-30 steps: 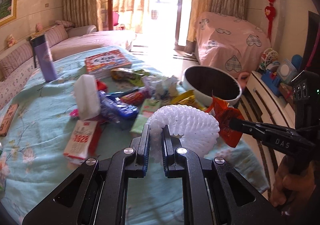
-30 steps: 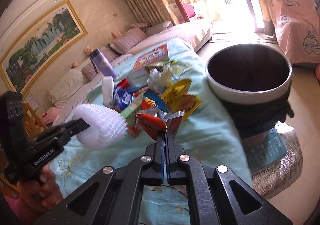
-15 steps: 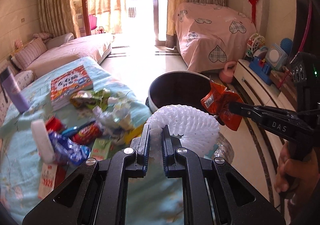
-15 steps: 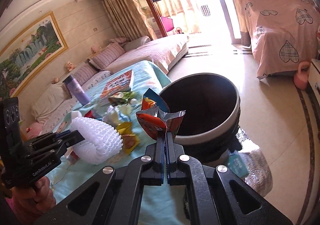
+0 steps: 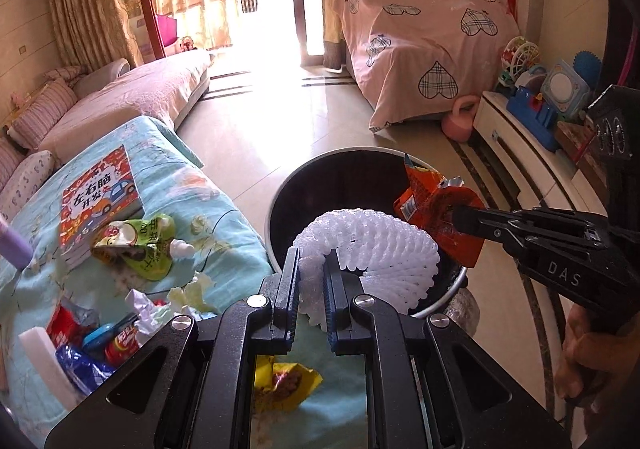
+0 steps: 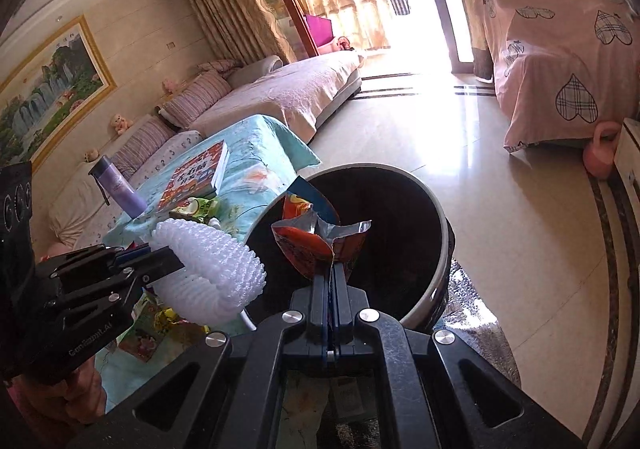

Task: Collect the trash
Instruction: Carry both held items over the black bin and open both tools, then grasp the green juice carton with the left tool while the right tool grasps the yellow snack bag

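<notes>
The left gripper is clenched on a white foam fruit net, its blue pads pinching one end while the ribbed body fans out toward 1 o'clock over the near rim of the trash bin. The right gripper is clamped tight on an orange snack wrapper, whose torn silver mouth gapes upward; in the right wrist view the wrapper hangs in front of the bin's dark opening, and it appears to be over the opening rather than touching the rim, though the fisheye makes that hard to judge. In the left wrist view the wrapper sits at 2 o'clock from the foam net, just beside it. The bin stands on the floor just beside the edge of the counter, which is draped in a light blue floral cloth. More litter lies on the counter at 9 o'clock from the left gripper: a green crumpled packet, crumpled paper, a red can and a blue wrapper. A children's book lies farther back, and a yellow packet shows beneath the left gripper.
</notes>
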Demonstrator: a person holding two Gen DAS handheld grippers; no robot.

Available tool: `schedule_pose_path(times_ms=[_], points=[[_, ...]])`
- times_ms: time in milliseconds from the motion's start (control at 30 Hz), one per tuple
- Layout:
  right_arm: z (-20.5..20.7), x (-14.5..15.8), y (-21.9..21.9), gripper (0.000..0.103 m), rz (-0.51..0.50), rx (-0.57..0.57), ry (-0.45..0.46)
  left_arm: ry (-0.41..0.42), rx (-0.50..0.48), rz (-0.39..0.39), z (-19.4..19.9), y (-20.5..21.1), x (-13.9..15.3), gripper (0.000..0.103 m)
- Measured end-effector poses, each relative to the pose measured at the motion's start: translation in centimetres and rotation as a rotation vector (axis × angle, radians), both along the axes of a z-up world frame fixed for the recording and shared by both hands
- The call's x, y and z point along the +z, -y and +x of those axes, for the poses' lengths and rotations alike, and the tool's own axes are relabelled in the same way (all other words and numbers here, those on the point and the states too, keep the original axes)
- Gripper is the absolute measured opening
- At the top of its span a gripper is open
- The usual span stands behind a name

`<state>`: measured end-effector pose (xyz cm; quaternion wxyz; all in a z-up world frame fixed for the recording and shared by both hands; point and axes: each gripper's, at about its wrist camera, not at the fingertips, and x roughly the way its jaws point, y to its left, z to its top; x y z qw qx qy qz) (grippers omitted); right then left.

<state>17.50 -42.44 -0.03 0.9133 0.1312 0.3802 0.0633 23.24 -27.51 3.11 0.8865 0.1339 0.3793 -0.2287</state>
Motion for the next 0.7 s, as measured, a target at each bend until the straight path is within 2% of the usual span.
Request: schedule_pose_path(times_ms=[133, 200, 233, 267, 300, 333, 367, 433, 533, 600, 667, 700], points=[[1.2, -0.5, 0.7, 0.001, -0.001, 0.003, -0.022, -0.044, 0.012, 0.002, 1.8, 1.2, -1.1, 0.012], [2.0, -0.9, 1.1, 0.003, 0.007, 0.004, -0.039, -0.067, 0.009, 0.006, 2.5, 1.7, -1.5, 0.020], [2.3, -1.1, 1.2, 0.007, 0.009, 0.003, -0.048, -0.078, 0.008, 0.010, 2.7, 1.9, -1.7, 0.034], [2.6, -1.3, 1.3, 0.007, 0.015, 0.002, -0.054, -0.083, 0.013, 0.016, 2.8, 2.1, -1.9, 0.054], [2.7, -1.5, 1.6, 0.008, 0.023, -0.004, -0.061, -0.078, 0.019, 0.014, 2.7, 2.1, -1.8, 0.061], [2.8, -1.7, 1.9, 0.015, 0.030, -0.012, -0.068, -0.068, 0.018, 0.008, 2.5, 2.0, -1.7, 0.067], [2.7, -1.7, 2.1, 0.025, 0.036, -0.017, -0.067, -0.059, 0.017, 0.006, 2.2, 1.9, -1.6, 0.068], [2.3, -1.5, 2.4, 0.036, 0.044, -0.028, -0.053, -0.053, 0.021, 0.003, 1.8, 1.4, -1.3, 0.068], [1.5, -0.9, 2.4, 0.042, 0.060, -0.036, -0.033, -0.047, 0.037, -0.025, 1.0, -0.1, -0.8, 0.069], [0.6, -0.5, 2.2, 0.053, 0.077, -0.037, -0.008, -0.043, 0.054, -0.052, 0.1, -1.7, -0.5, 0.071], [-0.4, -0.2, 1.5, 0.073, 0.084, -0.035, 0.013, -0.031, 0.074, -0.075, -1.2, -3.5, -0.3, 0.075], [-0.8, -0.1, 1.0, 0.077, 0.086, -0.034, 0.021, -0.023, 0.082, -0.081, -1.9, -4.3, -0.3, 0.075]])
